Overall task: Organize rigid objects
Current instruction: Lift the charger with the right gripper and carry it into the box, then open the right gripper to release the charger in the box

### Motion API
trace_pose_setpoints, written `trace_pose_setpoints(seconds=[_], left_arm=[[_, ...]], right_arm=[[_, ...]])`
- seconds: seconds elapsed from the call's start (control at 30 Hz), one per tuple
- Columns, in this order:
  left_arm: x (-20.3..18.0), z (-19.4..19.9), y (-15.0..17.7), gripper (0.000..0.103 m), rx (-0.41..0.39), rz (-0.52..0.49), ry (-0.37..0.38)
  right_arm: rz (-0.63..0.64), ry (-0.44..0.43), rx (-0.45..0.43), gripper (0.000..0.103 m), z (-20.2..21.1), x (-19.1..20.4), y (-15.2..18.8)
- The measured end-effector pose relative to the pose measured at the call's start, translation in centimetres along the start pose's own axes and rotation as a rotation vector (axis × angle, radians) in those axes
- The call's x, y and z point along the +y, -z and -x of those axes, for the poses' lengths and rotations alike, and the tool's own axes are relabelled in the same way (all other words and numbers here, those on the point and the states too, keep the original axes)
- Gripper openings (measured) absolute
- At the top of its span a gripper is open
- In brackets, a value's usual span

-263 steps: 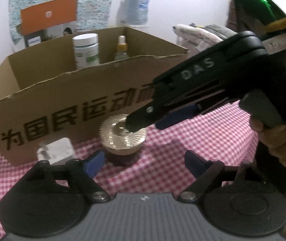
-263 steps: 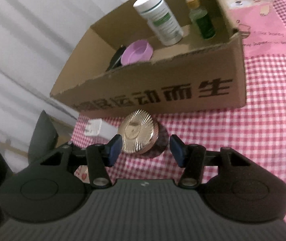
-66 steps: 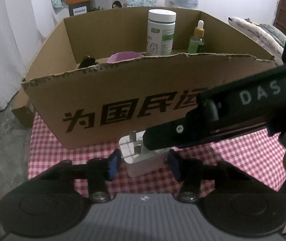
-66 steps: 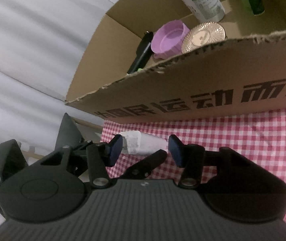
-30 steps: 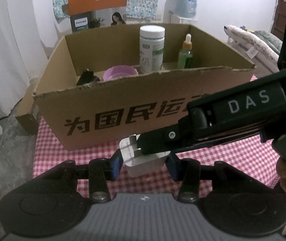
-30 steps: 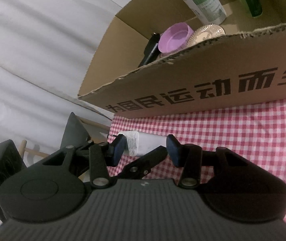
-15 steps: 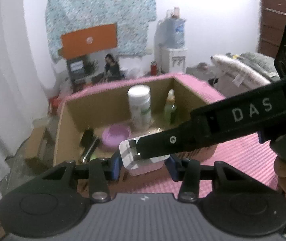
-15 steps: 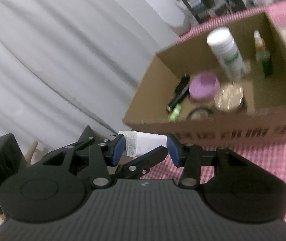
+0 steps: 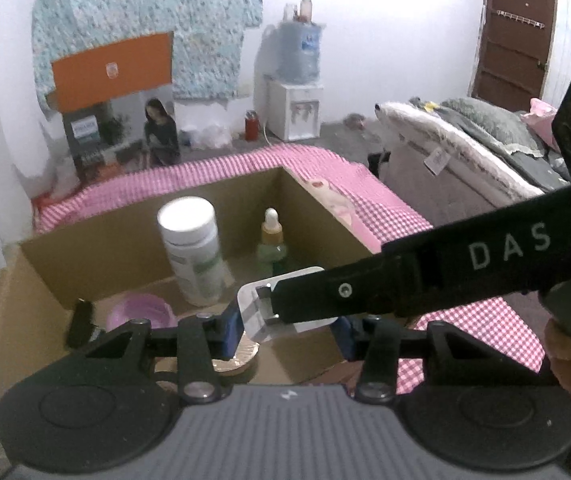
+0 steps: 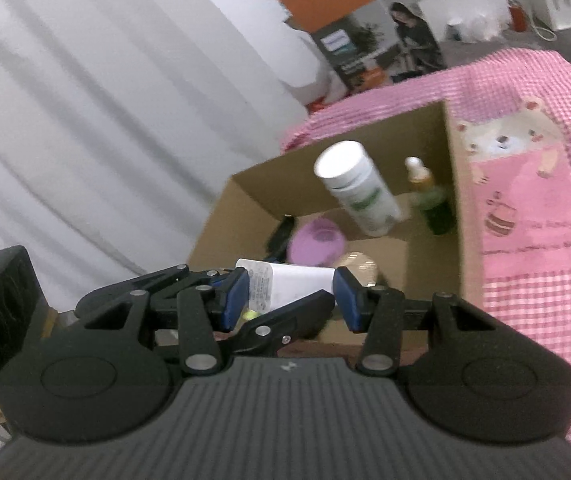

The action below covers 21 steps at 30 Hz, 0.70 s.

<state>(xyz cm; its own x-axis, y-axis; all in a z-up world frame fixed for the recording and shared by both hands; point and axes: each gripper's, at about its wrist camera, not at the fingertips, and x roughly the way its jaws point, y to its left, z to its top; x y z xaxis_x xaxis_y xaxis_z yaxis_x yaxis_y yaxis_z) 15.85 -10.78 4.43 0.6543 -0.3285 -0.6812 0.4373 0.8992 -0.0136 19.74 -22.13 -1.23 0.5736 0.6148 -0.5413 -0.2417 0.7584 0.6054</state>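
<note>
A white charger plug [image 9: 251, 308] hangs over the near part of an open cardboard box [image 9: 125, 240], held from two sides. My left gripper [image 9: 287, 332] is shut on it with its blue pads on the plug's flanks. My right gripper [image 10: 291, 298] reaches in from the right and is shut on the same white charger plug [image 10: 297, 278]. Inside the cardboard box [image 10: 459, 200] stand a white bottle [image 10: 357, 188] and a green dropper bottle [image 10: 431, 198]. A purple lid [image 10: 317, 244], a gold-lidded jar [image 10: 359, 266] and a black item [image 10: 281, 232] also lie in it.
The box rests on a pink checked tablecloth [image 9: 493, 320] with a bear print [image 10: 525, 184]. White curtains [image 10: 85, 120] hang at the left. A bed [image 9: 465, 148] stands to the right and a water dispenser [image 9: 295, 92] behind. A hand [image 9: 565, 344] grips the right tool.
Both grippers have risen together with the charger plug, from the cloth in front of the box to above its open top. Both views now look down into the box.
</note>
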Motion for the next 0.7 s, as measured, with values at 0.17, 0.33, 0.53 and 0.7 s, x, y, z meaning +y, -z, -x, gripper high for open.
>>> trace_pose_setpoints(seconds=[0.17,0.33,0.53,0.7], left_arm=[[0.1,-2.4,-0.3,0.047,0.039,0.014,0.027],[0.0,-3.5,-0.8,0.047,0.061,0.011,0.051],[-0.1,-5.2,-1.3,0.044,0.102,-0.007,0.062],[-0.6,-6.8,-1.5,0.04,0.136,-0.034,0.068]], right_arm=[[-0.001,0.042,0.022,0.046,-1.2,-1.8,-0.4],[0.006,0.073,0.028,0.047,-2.0,-2.6,-1.1],[-0.017,0.072,-0.012,0.048,-1.2,-3.8,-2.1],[-0.037,0.066,-0.043,0.048,-0.6,-4.8,-2.6]])
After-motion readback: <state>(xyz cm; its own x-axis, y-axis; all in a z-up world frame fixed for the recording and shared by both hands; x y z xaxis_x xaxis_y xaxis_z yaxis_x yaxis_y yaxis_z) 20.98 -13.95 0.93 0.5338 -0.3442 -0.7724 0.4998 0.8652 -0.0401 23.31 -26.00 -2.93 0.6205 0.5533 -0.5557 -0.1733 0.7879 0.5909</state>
